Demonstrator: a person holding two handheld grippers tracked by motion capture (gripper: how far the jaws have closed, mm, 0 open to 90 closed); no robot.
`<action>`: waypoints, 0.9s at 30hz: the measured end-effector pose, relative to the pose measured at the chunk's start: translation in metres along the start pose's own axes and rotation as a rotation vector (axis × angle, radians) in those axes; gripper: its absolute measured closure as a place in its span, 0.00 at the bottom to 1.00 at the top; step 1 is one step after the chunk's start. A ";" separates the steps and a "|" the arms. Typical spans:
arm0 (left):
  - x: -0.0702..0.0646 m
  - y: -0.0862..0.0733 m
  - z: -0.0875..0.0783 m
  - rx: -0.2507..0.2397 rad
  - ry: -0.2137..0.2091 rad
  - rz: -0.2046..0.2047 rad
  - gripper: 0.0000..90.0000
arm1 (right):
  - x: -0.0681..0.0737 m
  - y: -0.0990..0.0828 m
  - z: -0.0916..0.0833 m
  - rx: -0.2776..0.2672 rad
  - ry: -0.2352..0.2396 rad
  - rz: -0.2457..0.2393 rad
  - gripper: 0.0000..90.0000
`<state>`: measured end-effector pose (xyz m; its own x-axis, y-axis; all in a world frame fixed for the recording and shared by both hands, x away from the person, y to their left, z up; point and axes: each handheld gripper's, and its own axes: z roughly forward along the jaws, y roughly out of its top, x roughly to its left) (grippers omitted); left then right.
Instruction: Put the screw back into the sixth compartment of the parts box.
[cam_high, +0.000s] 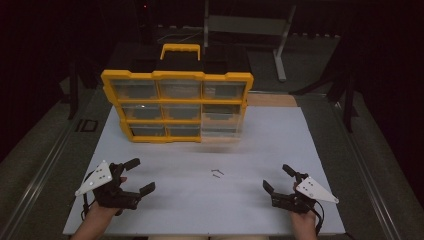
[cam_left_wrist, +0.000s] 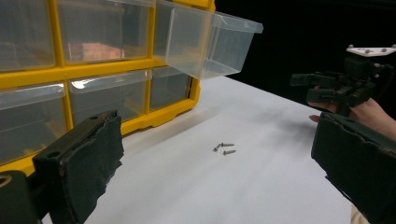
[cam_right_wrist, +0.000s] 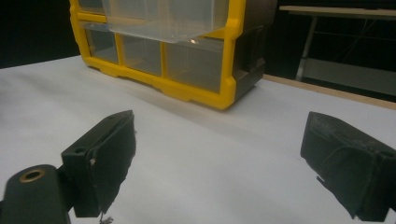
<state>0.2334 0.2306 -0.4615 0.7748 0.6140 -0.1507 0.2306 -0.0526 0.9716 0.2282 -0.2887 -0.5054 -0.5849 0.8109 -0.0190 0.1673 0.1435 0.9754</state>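
Item: small screws (cam_high: 216, 173), three in a loose cluster, lying flat on the white counter (cam_high: 200, 210), about midway between both claws and forward of each. Left claw (cam_high: 136, 175): released, jaws spread wide, empty. Right claw (cam_high: 278, 177): released, jaws apart, empty. Neither hand is clearly nearer. Yellow drawer cabinet (cam_high: 177, 76) stands beyond the screws; its clear drawer (cam_high: 222, 124), right column, is pulled out, a likely destination.
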 end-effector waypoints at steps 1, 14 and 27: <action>0.000 0.003 0.003 0.005 -0.005 0.025 0.03 | 0.000 0.000 0.000 0.002 0.001 -0.002 0.12; -0.011 0.024 0.062 0.085 -0.156 0.064 0.06 | 0.001 0.001 0.000 0.007 0.024 0.005 0.12; -0.022 0.024 0.119 0.239 -0.253 0.146 0.14 | 0.002 -0.001 0.002 0.023 0.051 0.017 0.12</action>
<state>0.2920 0.1225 -0.4563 0.9239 0.3736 -0.0827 0.2142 -0.3259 0.9208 0.2288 -0.2861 -0.5069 -0.6212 0.7836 0.0089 0.1950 0.1436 0.9702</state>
